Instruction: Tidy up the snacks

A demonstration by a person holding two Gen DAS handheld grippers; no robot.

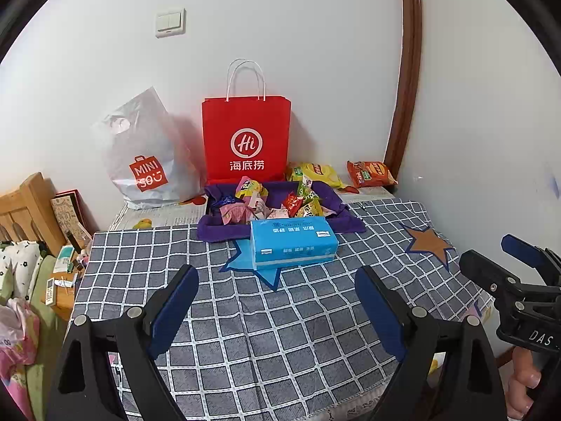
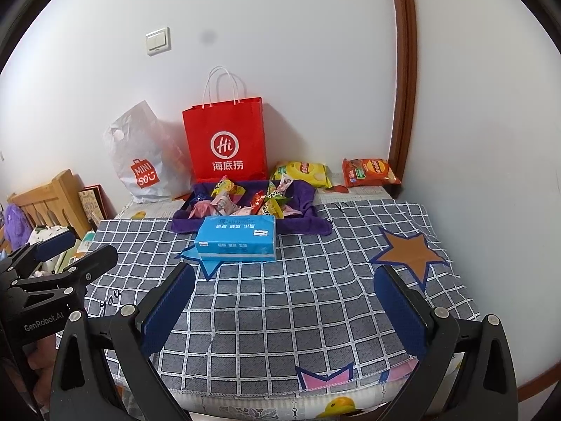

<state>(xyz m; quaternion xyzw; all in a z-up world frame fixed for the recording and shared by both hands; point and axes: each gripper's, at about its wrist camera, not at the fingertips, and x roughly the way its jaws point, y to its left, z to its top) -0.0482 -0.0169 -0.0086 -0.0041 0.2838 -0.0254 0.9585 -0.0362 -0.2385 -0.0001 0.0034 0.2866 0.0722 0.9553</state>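
At twelve o'clock, past the blue tissue pack (image 1: 293,244), snacks (image 1: 277,200) fill the purple tray (image 1: 342,207); your left gripper (image 1: 277,310) and right gripper (image 2: 284,310) gape empty. Reaching straight risks shoving the pack into the tray.

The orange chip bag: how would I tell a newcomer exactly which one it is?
Start at the red paper bag standing against the back wall, then look right along the wall toward the brown door frame. Two chip bags lie flat there, outside the purple-lined tray of small snacks. The orange chip bag is the one nearest the frame; its neighbour, the yellow chip bag, sits closer to the red bag.
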